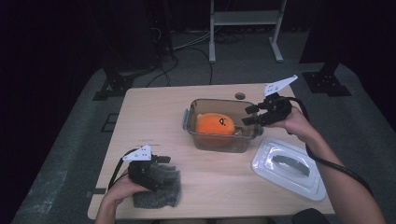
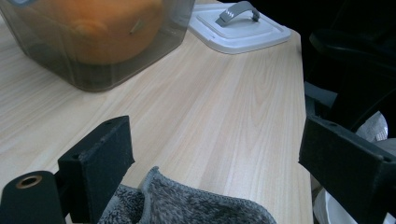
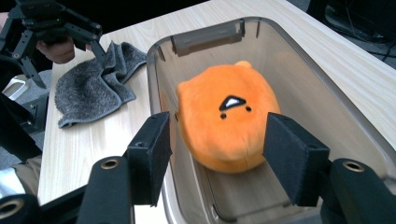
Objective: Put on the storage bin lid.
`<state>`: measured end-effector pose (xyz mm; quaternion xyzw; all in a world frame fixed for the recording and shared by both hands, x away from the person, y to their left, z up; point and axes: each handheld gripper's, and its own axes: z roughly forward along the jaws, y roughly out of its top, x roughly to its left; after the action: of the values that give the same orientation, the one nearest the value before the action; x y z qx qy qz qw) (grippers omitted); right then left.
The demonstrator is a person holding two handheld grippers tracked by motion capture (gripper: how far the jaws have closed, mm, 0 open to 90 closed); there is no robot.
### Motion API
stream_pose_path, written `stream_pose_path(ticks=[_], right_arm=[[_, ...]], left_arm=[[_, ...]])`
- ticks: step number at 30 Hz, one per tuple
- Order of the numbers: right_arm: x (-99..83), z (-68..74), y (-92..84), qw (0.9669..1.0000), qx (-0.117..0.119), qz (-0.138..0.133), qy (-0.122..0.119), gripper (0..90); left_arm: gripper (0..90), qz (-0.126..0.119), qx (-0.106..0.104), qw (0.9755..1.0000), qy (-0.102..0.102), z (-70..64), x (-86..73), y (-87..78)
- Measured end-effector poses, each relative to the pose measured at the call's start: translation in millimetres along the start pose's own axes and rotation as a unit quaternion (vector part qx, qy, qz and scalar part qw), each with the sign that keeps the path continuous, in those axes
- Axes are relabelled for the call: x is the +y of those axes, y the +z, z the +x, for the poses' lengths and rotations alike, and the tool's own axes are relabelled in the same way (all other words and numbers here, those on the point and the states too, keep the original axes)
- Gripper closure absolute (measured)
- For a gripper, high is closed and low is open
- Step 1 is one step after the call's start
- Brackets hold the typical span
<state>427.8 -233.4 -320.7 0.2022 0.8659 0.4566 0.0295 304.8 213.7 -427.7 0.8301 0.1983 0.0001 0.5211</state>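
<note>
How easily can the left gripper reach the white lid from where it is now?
Probably yes, with a long reach. The left gripper stands open over the grey cloth at the near left. The white lid lies at the near right, and bare table lies between them; the clear container stands farther back.

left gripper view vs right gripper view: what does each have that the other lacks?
Left gripper view alone: the white lid with its grey handle, lying past the box.
Right gripper view alone: the plush's black face markings, and the left hand-held gripper over the towel.
Both: the orange plush inside the clear plastic box, the grey towel, the wooden table.
</note>
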Motion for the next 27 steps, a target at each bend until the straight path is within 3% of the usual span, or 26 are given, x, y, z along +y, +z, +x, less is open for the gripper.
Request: stream_pose_path(ticks=[13,17,27], right_arm=[[-35.4,6.0,-32.1,0.9995,-0.018,-0.02,0.018,36.4],[-48.6,8.2,-42.1,0.9992,-0.025,-0.028,0.013,35.0],[-86.0,9.8,-54.1,0.998,-0.038,-0.034,0.037,30.9]], left_arm=[[8.9,0.003,0.002,1.0,-0.003,-0.5,-1.3,-0.1],[8.9,0.001,0.003,1.0,-0.004,-0.4,-1.4,-1.0],[8.9,-0.002,0.008,0.9999,-0.01,1.4,-3.4,-4.1]])
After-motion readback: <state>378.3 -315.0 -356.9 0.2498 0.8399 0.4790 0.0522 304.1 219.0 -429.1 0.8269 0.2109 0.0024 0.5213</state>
